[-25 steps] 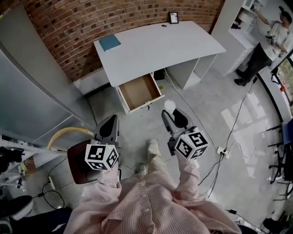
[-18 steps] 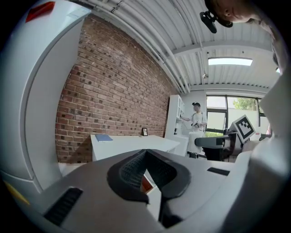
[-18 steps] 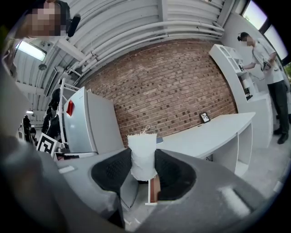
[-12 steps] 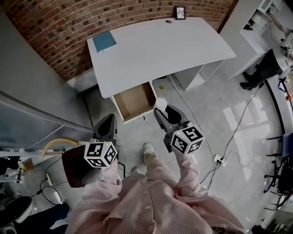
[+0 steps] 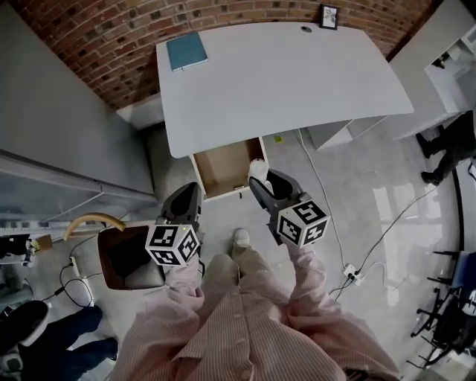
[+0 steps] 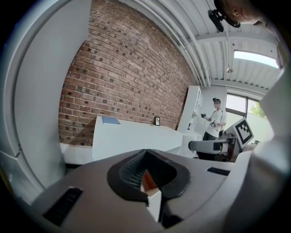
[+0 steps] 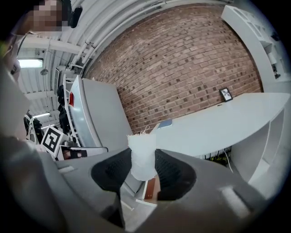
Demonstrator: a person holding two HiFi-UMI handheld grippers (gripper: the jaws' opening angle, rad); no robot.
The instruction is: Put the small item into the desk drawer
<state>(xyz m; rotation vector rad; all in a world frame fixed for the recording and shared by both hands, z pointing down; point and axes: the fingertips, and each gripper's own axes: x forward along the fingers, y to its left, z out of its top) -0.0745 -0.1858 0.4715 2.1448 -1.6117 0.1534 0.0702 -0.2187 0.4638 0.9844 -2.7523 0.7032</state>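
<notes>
Left claw first: closed, pads pressed together, nothing between them. Hangs above the grey floor, short of the desk and just left of the drawer's front.

Further back on the left, brick wall, and at the near-left corner of the white desk, a blue book lying flat.

At centre, drawer pulled out from under the desk's front edge, bare wooden bottom showing.

Right of that, right claw, jaws part open and clamped on the small white item, which stands up between the pads with a frayed top. From the head view, lines up with the drawer's right front corner; whether above the opening or just short of it, cannot tell.

Far back right on the desk, small picture frame. At the right edge, a person standing well apart.
</notes>
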